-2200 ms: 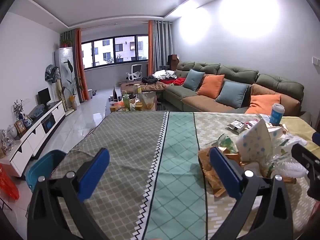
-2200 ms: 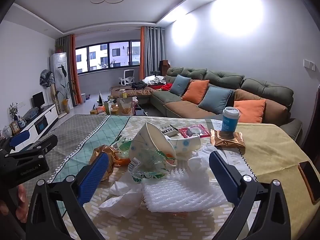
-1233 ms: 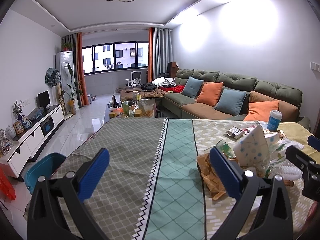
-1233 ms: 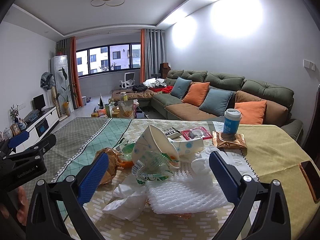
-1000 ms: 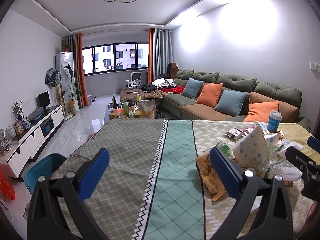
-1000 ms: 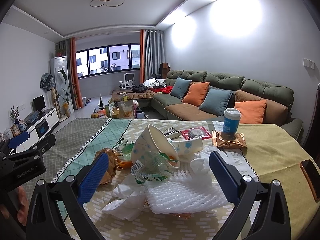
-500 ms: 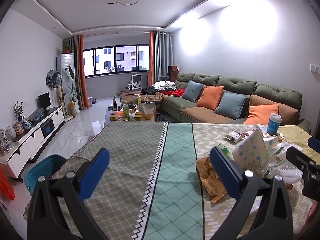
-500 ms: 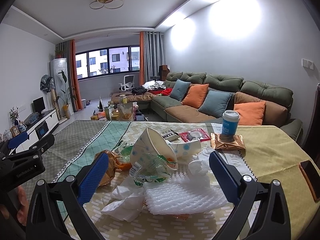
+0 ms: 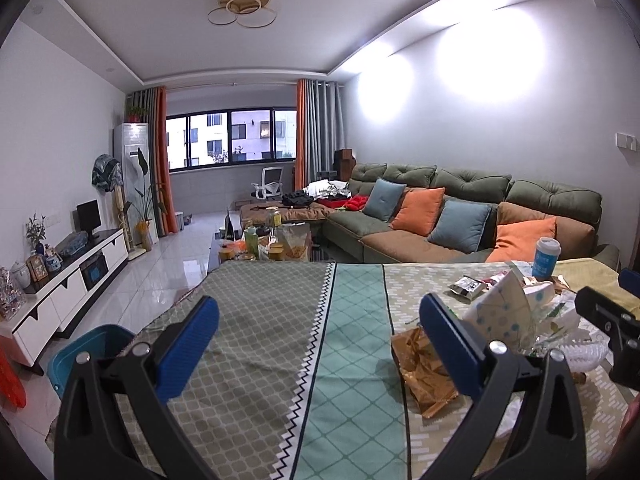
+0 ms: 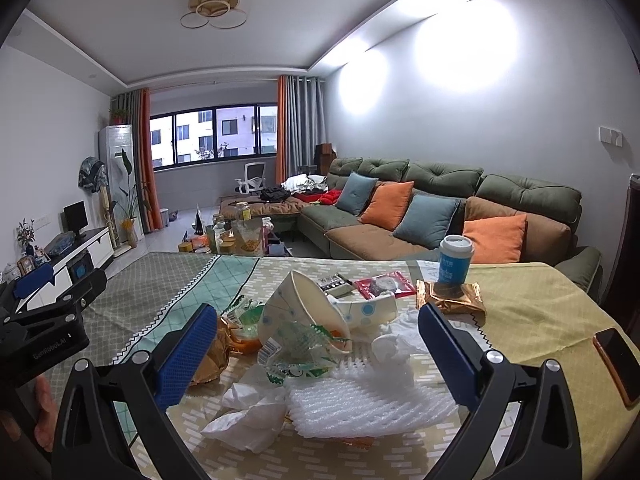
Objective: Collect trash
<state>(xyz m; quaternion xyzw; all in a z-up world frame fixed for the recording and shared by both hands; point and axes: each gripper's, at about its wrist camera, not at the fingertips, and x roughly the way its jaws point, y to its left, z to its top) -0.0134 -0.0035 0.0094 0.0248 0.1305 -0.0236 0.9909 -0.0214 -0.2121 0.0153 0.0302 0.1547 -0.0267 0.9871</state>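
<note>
On the table, near right: trash pile lies on the patterned tablecloth.
Left gripper: jaws spread wide, nothing between the blue pads; it hangs over bare cloth, left of the pile.
Right gripper: jaws spread wide, empty, directly above the near part of the pile; the left gripper shows at the left edge of the right wrist view.
Paper bowl: white with blue dots, tipped on its side, mouth facing right, middle of the pile.
Second dotted paper container: crushed, just right of the bowl, touching it.
Foam netting: white, nearest item, between the right gripper's fingers in view.
Tissues: crumpled, white, just left of the foam netting.
Gold foil wrapper: left end of the pile, crumpled.
Green-printed plastic film: lying against the bowl's near side.
Lidded paper cup: blue sleeve, upright on a copper foil pouch, far right of the pile.
Red packet: flat, beyond the bowl.
Phone: flat at the right table edge, apart from the pile.
Blue bin: on the floor off the table's near left corner.
</note>
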